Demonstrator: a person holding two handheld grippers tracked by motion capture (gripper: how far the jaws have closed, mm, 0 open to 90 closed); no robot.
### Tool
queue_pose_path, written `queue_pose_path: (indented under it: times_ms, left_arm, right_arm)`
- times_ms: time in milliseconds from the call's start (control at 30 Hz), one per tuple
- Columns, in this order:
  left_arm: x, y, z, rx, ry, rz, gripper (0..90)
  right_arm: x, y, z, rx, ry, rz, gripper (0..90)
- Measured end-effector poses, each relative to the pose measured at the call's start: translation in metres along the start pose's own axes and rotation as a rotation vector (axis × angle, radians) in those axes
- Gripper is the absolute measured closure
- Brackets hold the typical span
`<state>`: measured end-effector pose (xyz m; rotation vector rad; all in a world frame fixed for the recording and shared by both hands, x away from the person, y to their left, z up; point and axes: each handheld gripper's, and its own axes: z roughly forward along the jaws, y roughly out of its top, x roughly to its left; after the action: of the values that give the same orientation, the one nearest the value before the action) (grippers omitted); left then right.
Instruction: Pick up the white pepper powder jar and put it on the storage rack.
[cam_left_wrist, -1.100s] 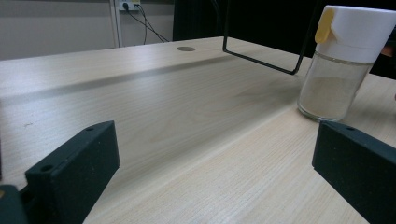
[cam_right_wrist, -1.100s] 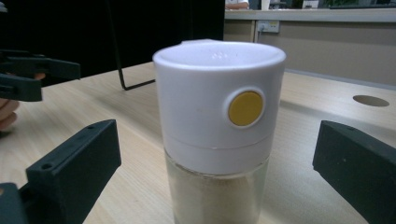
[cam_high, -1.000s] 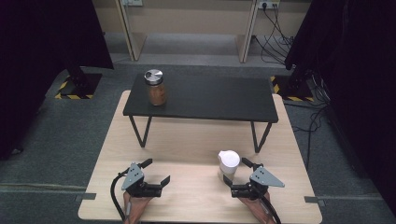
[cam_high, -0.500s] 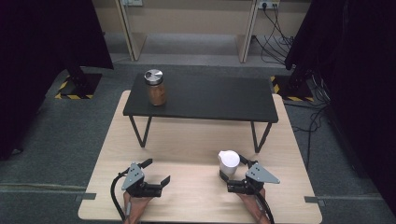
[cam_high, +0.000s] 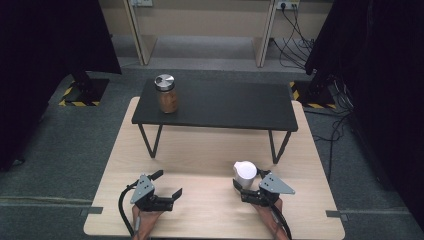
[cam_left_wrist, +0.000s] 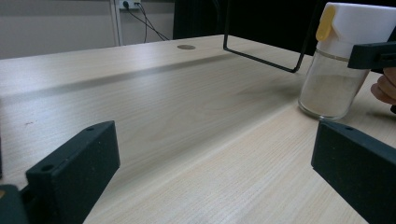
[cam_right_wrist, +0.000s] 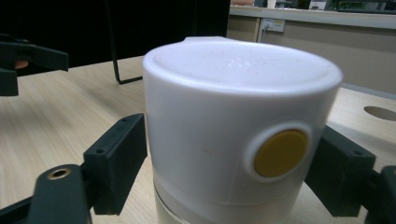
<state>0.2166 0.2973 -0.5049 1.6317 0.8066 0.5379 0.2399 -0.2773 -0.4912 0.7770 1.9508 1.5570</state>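
Note:
A glass shaker jar (cam_high: 245, 171) with a white cap and a yellow tab stands on the light wooden table (cam_high: 210, 150), near its front right. My right gripper (cam_high: 248, 180) reaches it from the near side. Its jaws have just been closing with the jar between them. In the right gripper view both black jaws press against the sides of the jar (cam_right_wrist: 233, 121). My left gripper (cam_high: 167, 185) rests open at the front left with nothing between its jaws. From the left gripper view the jar (cam_left_wrist: 331, 79) stands to the right, pale powder inside.
A low black table (cam_high: 225, 107) on thin wire legs stands on the far half of the wooden table. A glass jar of brown contents (cam_high: 166, 94) with a silver lid sits on its left end. Cables lie on the floor at the far right.
The right gripper's jaws have come together onto the white-capped jar, which stays upright in place. The left gripper has not moved.

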Motion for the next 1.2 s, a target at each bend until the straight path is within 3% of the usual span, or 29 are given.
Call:
queue_pose_path:
  times_ms: [133, 700, 1200]
  left_arm:
    - [0.0, 0.0, 0.0, 0.001, 0.0, 0.001, 0.5]
    - [-0.001, 0.0, 0.0, 0.001, 0.001, 0.004, 0.7]
    - [0.0, 0.0, 0.001, 0.004, -0.003, 0.004, 0.8]
  right_arm:
    - [0.004, -0.003, 0.0, -0.015, -0.024, 0.002, 29.3]
    - [0.011, 0.0, -0.001, -0.005, -0.046, 0.007, 30.6]
    - [0.005, 0.015, -0.01, -0.026, -0.038, 0.043, 30.7]
